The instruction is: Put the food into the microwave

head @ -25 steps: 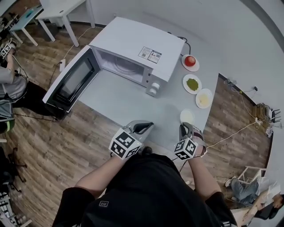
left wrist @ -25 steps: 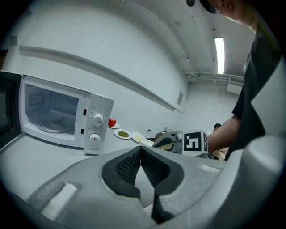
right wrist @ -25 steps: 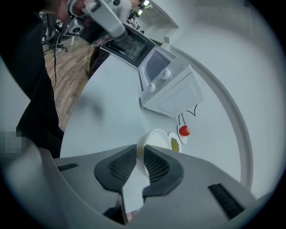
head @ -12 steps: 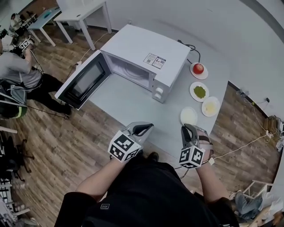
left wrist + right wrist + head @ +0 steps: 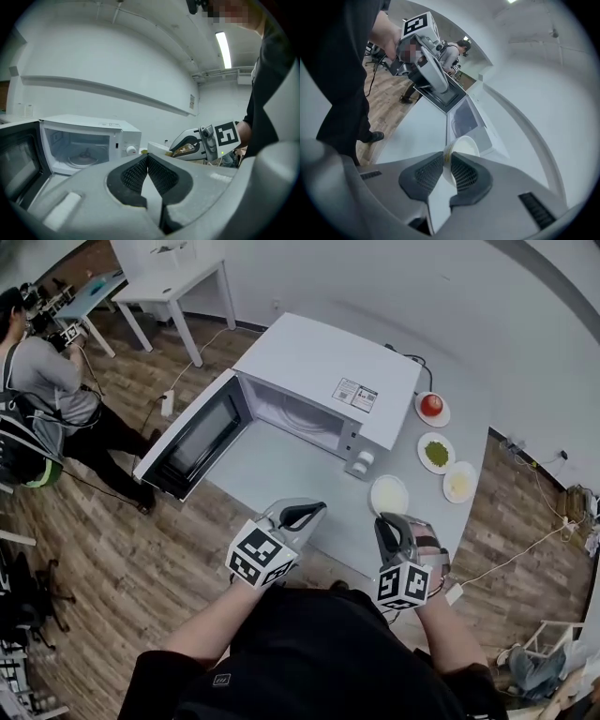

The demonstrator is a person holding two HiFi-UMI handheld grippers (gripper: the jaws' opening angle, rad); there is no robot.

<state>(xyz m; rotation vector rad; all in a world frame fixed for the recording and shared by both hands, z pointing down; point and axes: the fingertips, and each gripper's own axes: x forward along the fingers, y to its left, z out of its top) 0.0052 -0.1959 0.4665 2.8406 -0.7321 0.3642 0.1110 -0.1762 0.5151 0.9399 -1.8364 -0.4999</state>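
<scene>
Once the right claw (image 5: 446, 161) had come up to it, white plate (image 5: 388, 493): its near rim sat pinched between the pads, where a second before it had lain alone on the desk (image 5: 272, 470) with that claw short of it.
microwave (image 5: 319, 367): its door (image 5: 192, 442) hung wide open as before, and the cavity was bare but for the turntable.
meaning for the task: I judged the grasp made, with the lift and the carry into the microwave not yet done.
plate's place: front right of the desk, just before the microwave's control end. I could not tell whether it had left the surface. The food on it was pale, and I couldn't tell what kind.
left claw (image 5: 147, 160): pads pressed together on nothing, held at the desk's front edge, left of the white plate.
other plates: three lay in a row right of the microwave, with a red fruit (image 5: 431, 406), green food (image 5: 436, 453) and yellowish food (image 5: 459, 482), none of them touched.
writing: a sticker (image 5: 354, 395) on the microwave's top carried print too small to read. No brand showed anywhere, only black-and-white square markers on the claws' cubes.
</scene>
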